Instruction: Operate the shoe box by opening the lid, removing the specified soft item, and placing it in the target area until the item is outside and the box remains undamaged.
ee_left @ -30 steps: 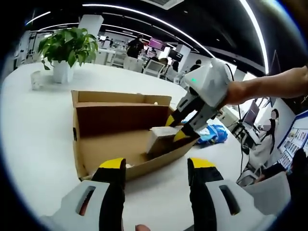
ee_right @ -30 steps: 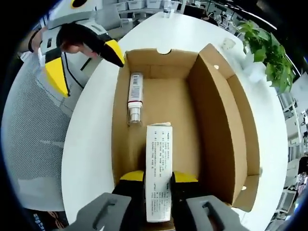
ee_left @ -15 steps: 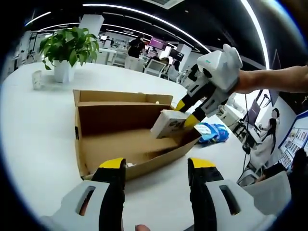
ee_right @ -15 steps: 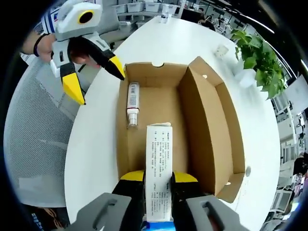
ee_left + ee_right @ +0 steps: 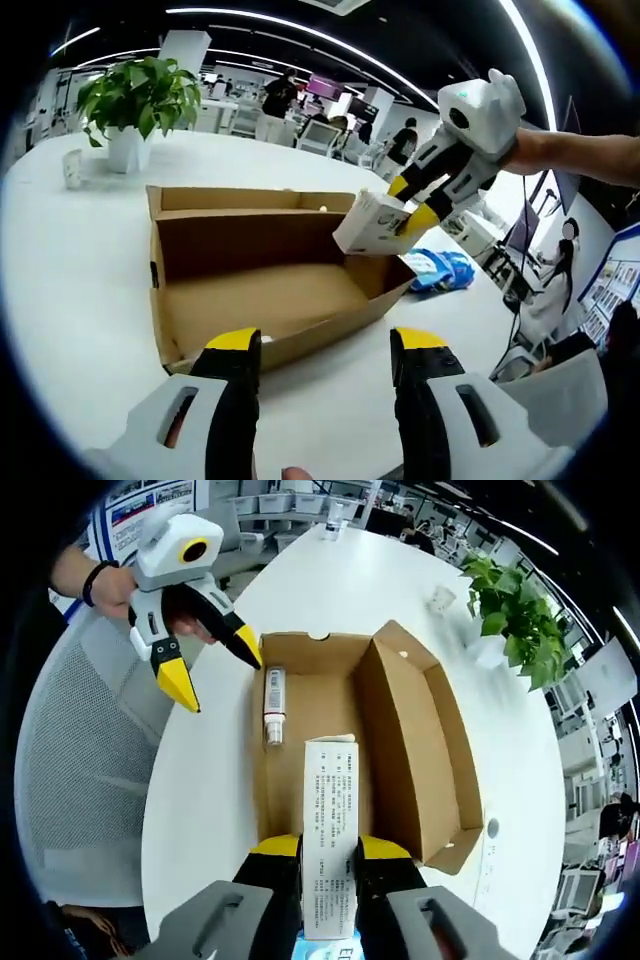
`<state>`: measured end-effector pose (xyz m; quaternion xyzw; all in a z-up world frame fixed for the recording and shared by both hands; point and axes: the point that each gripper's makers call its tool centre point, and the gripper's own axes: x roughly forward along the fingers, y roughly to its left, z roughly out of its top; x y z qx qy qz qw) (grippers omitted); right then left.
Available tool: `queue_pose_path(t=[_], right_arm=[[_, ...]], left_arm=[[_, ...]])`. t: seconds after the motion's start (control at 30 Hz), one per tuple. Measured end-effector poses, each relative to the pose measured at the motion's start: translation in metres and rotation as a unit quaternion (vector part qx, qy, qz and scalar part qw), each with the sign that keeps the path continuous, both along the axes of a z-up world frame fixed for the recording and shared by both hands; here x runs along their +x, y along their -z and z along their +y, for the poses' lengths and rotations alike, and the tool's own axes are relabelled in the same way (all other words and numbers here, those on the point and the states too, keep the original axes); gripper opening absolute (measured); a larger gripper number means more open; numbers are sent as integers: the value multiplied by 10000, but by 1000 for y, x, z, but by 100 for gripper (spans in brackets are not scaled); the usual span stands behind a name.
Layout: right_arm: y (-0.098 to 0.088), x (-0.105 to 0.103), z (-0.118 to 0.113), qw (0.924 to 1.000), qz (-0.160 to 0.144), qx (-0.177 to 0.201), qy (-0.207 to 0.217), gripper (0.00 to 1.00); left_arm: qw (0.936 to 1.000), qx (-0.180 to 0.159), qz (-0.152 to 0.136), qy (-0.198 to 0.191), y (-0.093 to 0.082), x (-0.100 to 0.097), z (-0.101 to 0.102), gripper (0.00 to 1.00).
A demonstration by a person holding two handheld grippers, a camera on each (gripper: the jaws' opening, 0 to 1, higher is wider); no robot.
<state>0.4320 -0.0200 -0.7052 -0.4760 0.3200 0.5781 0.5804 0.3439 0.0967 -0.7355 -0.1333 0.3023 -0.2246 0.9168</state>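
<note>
Carton (image 5: 330, 830) in hand-held gripper (image 5: 329, 852)

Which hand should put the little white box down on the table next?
Probably the right hand-held gripper: it is shut on the white box, lifted above the shoe box. The left hand-held gripper is open and holds nothing.

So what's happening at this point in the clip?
A person holds a gripper in each hand over an open cardboard shoe box on a white table. The right gripper is shut on a small white carton and holds it in the air above the box's far edge. The left gripper is open and empty, at the near side of the box. A tube-shaped bottle lies on the box floor. A blue packet lies on the table beyond the box.
</note>
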Motion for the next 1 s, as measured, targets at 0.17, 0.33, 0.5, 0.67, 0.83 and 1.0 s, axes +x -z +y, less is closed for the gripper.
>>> queue_pose_path(t=[0.17, 0.33, 0.5, 0.67, 0.83, 1.0], right_arm=[[-4, 2, -17, 9999, -56, -69, 84, 15], [-7, 3, -39, 9995, -88, -96, 280, 15], [-7, 3, -62, 9978, 12, -31, 661, 15], [-6, 3, -87, 9964, 25, -61, 851, 15], [-6, 1, -110, 9948, 35, -94, 1017, 15], [-3, 1, -137, 9927, 37, -163, 1192, 15]], left_arm=[[10000, 19, -7, 22, 1, 1, -1, 53], [10000, 54, -23, 41, 2, 1, -2, 53], [9999, 110, -16, 45, 4, 2, 0, 53], [9999, 151, -18, 59, 5, 2, -1, 53], [10000, -13, 2, -17, 4, 2, -3, 53], [10000, 58, -10, -44, 2, 0, -3, 54]])
